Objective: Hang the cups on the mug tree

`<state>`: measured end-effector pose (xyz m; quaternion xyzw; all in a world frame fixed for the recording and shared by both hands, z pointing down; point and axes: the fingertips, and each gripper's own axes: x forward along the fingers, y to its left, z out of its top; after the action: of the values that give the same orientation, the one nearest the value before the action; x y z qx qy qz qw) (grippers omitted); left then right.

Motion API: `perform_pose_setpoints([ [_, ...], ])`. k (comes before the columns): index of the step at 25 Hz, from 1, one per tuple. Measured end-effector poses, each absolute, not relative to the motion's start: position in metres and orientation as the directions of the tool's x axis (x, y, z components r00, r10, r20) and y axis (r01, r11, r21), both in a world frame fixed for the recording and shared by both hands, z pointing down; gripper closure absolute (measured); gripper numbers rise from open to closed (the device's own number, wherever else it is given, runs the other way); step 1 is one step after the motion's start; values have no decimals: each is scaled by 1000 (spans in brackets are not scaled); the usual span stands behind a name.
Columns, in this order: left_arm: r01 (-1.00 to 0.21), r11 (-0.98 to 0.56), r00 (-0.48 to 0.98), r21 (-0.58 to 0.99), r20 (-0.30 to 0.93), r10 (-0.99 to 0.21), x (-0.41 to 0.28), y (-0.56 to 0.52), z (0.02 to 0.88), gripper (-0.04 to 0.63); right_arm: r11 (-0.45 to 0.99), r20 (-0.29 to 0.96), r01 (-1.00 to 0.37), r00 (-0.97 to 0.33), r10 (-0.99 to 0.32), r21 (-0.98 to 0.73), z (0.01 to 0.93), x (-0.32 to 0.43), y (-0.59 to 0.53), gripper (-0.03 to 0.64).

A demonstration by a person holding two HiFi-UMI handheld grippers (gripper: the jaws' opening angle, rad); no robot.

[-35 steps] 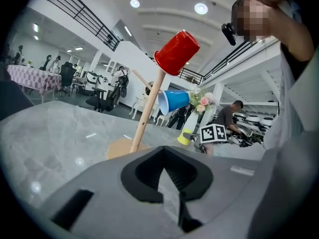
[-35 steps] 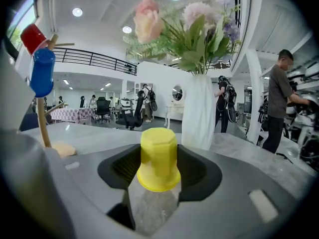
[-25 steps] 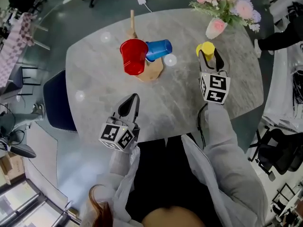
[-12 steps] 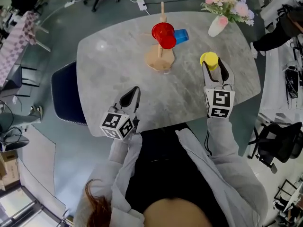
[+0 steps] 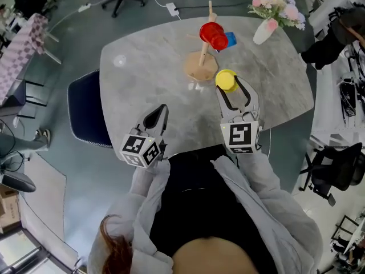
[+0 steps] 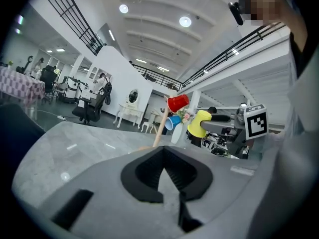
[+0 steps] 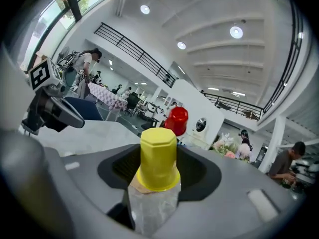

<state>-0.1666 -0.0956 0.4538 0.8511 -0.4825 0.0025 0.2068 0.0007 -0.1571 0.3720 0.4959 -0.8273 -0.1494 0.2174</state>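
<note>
A wooden mug tree [image 5: 202,61] stands at the far side of the grey marble table [image 5: 142,73]. On its pegs hang a red cup [image 5: 213,35] and a blue cup [image 5: 230,39]. My right gripper [image 5: 230,89] is shut on a yellow cup [image 5: 226,80], held just right of the tree's base and above the table. In the right gripper view the yellow cup [image 7: 158,159] sits between the jaws, with the red cup [image 7: 176,120] beyond it. My left gripper [image 5: 159,114] rests shut and empty over the table's near edge. The left gripper view shows the red cup [image 6: 178,102], blue cup [image 6: 173,122] and yellow cup [image 6: 199,124].
A vase of pink and white flowers [image 5: 268,21] stands at the table's far right corner. A dark blue chair [image 5: 85,110] sits against the table's left side. A person in dark clothes [image 5: 333,36] is beyond the right edge.
My right gripper has carried the yellow cup leftward, from the table's right side to beside the mug tree's base. The left gripper has stayed put.
</note>
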Motion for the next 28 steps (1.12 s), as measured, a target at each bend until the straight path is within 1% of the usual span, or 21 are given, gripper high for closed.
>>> perform_pose_setpoints([
  [7,-859,-361,454,363,215,-864,-211,-73,461,597,475,172,-672,-468,-867,569,364,-76,-173,379],
  [14,-892,-252,355,375,235,-905,-254,-57,467,597,408,132,-610,-445,-886,679,360,-129,-218,379],
  [21,-901,-186,304,393,264,-915,-279,-50,478,597,305,108,-567,-354,-929,765,360,-150,-267,377],
  [28,-899,-188,313,396,277,-908,-279,-57,483,597,260,127,-551,-267,-955,793,379,-136,-290,376],
])
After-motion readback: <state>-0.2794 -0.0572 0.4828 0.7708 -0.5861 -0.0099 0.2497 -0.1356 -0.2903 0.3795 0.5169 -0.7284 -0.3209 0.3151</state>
